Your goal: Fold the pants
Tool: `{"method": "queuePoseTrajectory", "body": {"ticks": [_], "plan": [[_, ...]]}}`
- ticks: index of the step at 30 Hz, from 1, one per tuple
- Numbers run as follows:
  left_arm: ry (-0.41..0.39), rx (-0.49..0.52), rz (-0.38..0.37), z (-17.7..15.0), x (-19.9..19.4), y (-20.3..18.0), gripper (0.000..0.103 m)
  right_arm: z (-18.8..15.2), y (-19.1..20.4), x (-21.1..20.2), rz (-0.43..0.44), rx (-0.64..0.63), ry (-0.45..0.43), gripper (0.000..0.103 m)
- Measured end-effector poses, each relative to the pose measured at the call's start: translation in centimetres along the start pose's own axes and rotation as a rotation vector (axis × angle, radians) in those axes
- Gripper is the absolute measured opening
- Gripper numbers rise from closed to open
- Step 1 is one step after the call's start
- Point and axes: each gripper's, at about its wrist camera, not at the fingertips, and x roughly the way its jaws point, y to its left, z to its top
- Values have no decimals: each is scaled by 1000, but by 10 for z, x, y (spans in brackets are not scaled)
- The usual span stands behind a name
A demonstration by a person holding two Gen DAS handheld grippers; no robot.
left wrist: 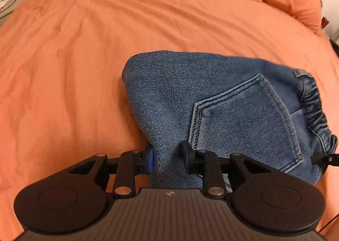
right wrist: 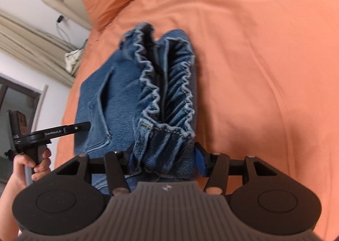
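1. We're over the orange bed (left wrist: 84, 60) and the folded pants (left wrist: 211, 96) lie on it, a compact denim bundle reaching straight out ahead of both tools.
2. Left tool (left wrist: 166, 161): denim sits between its blue pads, a narrow fold near the back pocket (left wrist: 243, 122). The jaws stand a little apart with cloth filling the gap; we can't tell whether the pads are biting or only touching.
3. Right tool (right wrist: 165, 165): it straddles the gathered elastic waistband (right wrist: 167, 92), jaws fairly wide, thick layers bunched between them. Again we cannot tell whether that is a firm clamp.
4. The relation that matters: from the right tool the bundle's long axis runs directly away, waistband nearest. From the left tool the bundle spreads ahead and rightward, so the left holds the near-left edge and the right tool holds the waistband end.
5. Neither is nearer, we'd judge. Both are already at the cloth.
6. Writing: the left tool's arm, seen from the right wrist with a hand (right wrist: 31, 164) on its grip, reads roughly "GenRobot.AI". No readable tag on the pants.
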Motion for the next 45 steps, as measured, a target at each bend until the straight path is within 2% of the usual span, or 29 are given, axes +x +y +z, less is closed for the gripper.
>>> {"method": "queuePoseTrajectory", "body": {"ticks": [5, 7, 10, 14, 19, 22, 24, 25, 27, 28, 33, 35, 39, 45], "plan": [[9, 15, 49, 2, 2, -11, 33, 2, -10, 9, -11, 57, 9, 55], [-6, 18, 80, 0, -4, -17, 39, 5, -6, 10, -20, 55, 8, 55], [-35, 33, 130, -8, -20, -22, 45, 6, 1, 3, -49, 40, 5, 66], [-49, 54, 149, -31, -51, -25, 45, 10, 20, -19, -96, -84, -36, 71], [-84, 37, 118, -60, -85, -27, 44, 10, 47, -56, -202, -284, -163, 73], [-84, 34, 94, -75, -92, -28, 44, 12, 66, -70, -222, -393, -224, 55], [-77, 39, 108, -81, -85, -29, 43, 14, 80, -72, -211, -468, -248, 44], [-69, 35, 110, -85, -81, -29, 40, 13, 87, -70, -213, -505, -254, 41], [-42, 33, 108, -94, -75, -29, 37, 12, 100, -62, -220, -573, -240, 24], [-39, 36, 113, -98, -72, -28, 37, 10, 103, -56, -229, -596, -223, 20], [4, 23, 127, -110, -54, -27, 36, -9, 95, -22, -340, -674, -157, 18], [14, 4, 120, -111, -48, -25, 35, -11, 87, -9, -372, -656, -130, 18], [36, -33, 98, -111, -37, -19, 35, -12, 78, 10, -402, -646, -119, 18], [38, -21, 164, -105, -49, -28, 41, -3, 81, 17, -412, -636, -94, 18]]}}
